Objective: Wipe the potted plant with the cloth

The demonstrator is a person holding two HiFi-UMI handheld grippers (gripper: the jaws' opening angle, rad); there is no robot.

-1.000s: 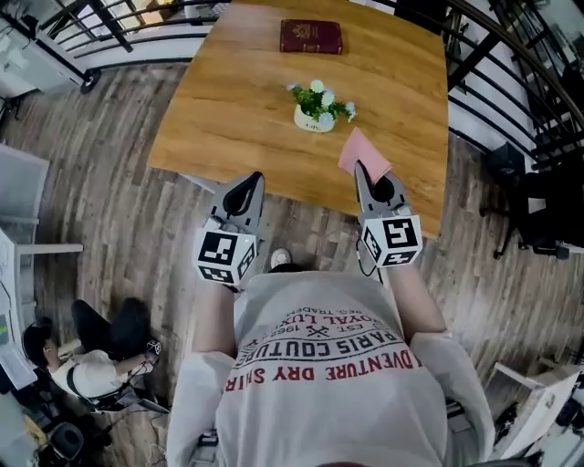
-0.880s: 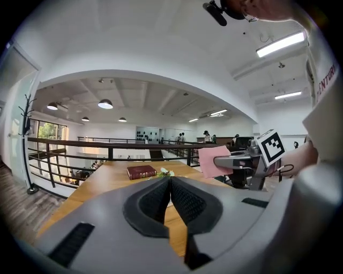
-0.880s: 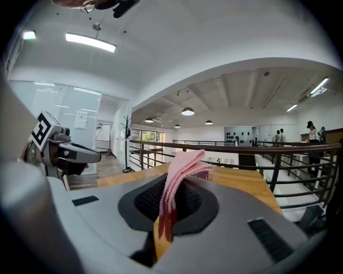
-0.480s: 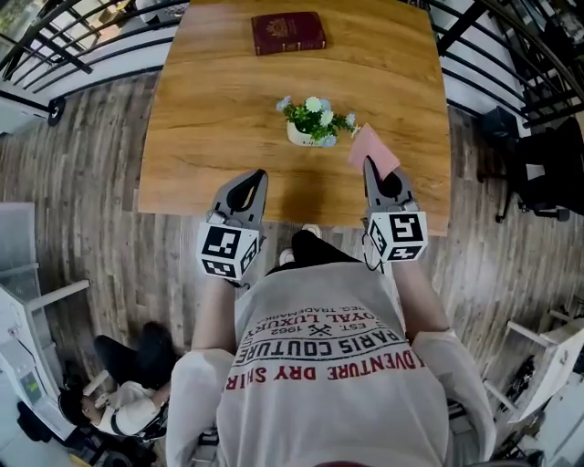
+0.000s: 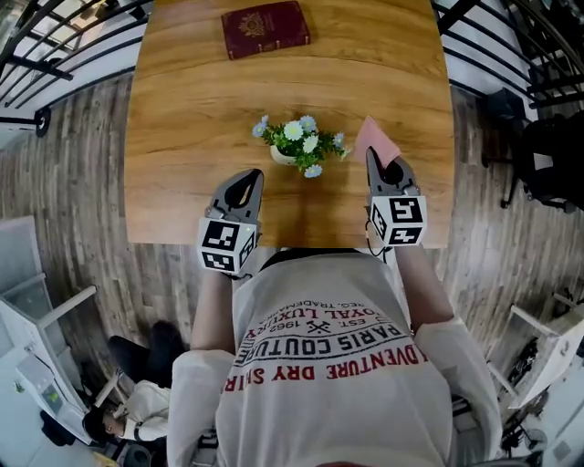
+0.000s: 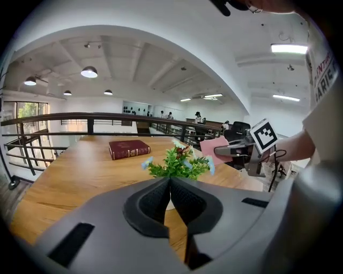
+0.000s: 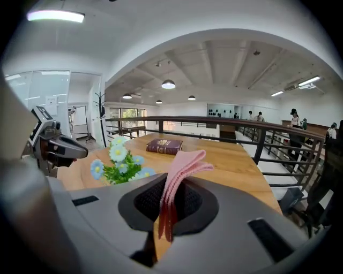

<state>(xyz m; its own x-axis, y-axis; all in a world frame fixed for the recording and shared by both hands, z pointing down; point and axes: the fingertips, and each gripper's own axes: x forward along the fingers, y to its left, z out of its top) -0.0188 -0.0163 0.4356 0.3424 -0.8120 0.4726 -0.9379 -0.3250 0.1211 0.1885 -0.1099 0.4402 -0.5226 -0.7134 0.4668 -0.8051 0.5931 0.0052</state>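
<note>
A small potted plant (image 5: 297, 144) with green leaves and pale blue and white flowers stands in a white pot on the wooden table (image 5: 182, 109). It also shows ahead of the left jaws (image 6: 178, 164) and left of the right jaws (image 7: 120, 165). My right gripper (image 5: 371, 157) is shut on a folded pink cloth (image 5: 374, 140), which sticks up between its jaws (image 7: 182, 167), just right of the plant. My left gripper (image 5: 245, 180) is shut with nothing in it, near the table's front edge, below and left of the plant. It is seen from the right gripper view (image 7: 56, 146).
A dark red book (image 5: 265, 28) lies at the table's far side. Black railings (image 5: 55, 36) run along the back left and right. A black chair (image 5: 547, 164) stands to the right. A person (image 5: 119, 410) sits on the wooden floor at lower left.
Both grippers have come forward over the table's front edge, closer to the plant. The pink cloth has stayed in the right gripper. The left jaws have stayed shut.
</note>
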